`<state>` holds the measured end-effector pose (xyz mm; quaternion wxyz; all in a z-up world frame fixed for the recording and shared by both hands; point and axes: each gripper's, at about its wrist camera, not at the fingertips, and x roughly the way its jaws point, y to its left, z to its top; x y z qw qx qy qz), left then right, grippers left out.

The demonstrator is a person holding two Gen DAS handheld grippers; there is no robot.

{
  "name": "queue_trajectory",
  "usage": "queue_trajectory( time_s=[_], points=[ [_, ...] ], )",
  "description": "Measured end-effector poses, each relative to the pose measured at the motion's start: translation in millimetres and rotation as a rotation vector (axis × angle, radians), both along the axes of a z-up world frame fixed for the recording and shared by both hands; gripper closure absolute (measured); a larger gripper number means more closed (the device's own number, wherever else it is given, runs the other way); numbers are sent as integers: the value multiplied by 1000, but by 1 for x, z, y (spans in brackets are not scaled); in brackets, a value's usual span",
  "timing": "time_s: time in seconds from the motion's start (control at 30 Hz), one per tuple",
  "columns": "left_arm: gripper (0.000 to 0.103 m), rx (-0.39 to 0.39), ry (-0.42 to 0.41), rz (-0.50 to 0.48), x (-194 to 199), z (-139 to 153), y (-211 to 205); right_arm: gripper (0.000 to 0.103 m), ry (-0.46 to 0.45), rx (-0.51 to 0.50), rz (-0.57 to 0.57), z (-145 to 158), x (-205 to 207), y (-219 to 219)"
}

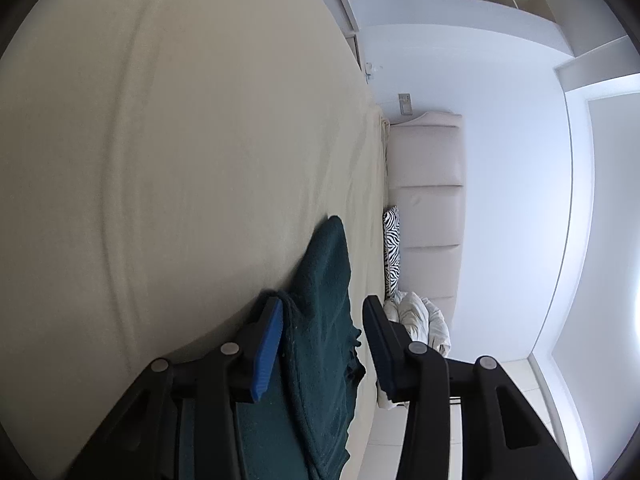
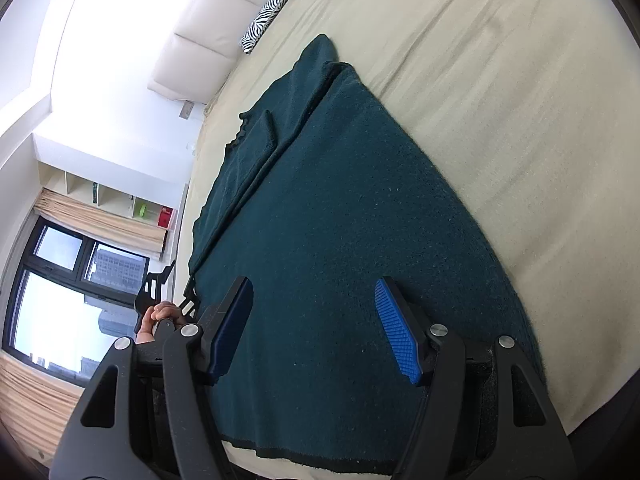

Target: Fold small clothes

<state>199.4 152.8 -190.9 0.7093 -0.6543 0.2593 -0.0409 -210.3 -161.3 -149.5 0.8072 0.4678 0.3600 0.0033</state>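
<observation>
A dark teal fleece garment [image 2: 340, 208] lay spread on the beige bed sheet [image 2: 500, 100], filling the centre and lower half of the right wrist view, with one side already doubled over along a long ridge running from the upper centre down toward the lower left of that frame. The right tongs [image 2: 314, 326] stood wide, blue pads apart, hovering over the broad flat panel near its bottom hem and gripping nothing. In the left wrist view the left tongs [image 1: 322, 344] were also spread, with the garment's bunched edge running up between the pads from the bottom centre; the left pad [image 1: 266, 354] lay against or just beside the cloth, but the fingers had not closed on it. The cloth looked soft, thick and napped, light enough to lift by one edge, limp rather than stiff, and likely to sag and drag on the sheet instead of sliding cleanly. Its fuzzy surface should give the ribbed pads good bite. The sensible holds seemed to be the corners or the hemmed edge, pinching through both layers at the fold so the doubled side would not fall open. A zebra-print pillow [image 2: 268, 16] and a white padded headboard [image 2: 208, 40] sat at the upper part of the frame, well apart from the work.
</observation>
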Motion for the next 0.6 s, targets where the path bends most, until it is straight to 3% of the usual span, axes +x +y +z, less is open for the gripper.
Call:
queue_trajectory(
  time_s=[0.07,0.17,0.23,0.33,0.4,0.6],
  points=[
    [64,23,9,55,-8,-5,12,40,2,-3,2,0,1,1],
    [70,-2,31,22,-4,-8,18,40,4,-5,4,-1,2,1],
    [49,49,10,-6,-8,9,15,40,4,-12,6,-1,4,3],
    [31,138,-7,-118,-2,36,-8,40,7,-15,12,-1,8,6],
    [31,174,-22,-191,0,47,-31,40,9,-15,17,-2,11,8],
    [31,213,-89,-268,23,64,-56,40,10,-21,33,-2,14,13]
  ],
)
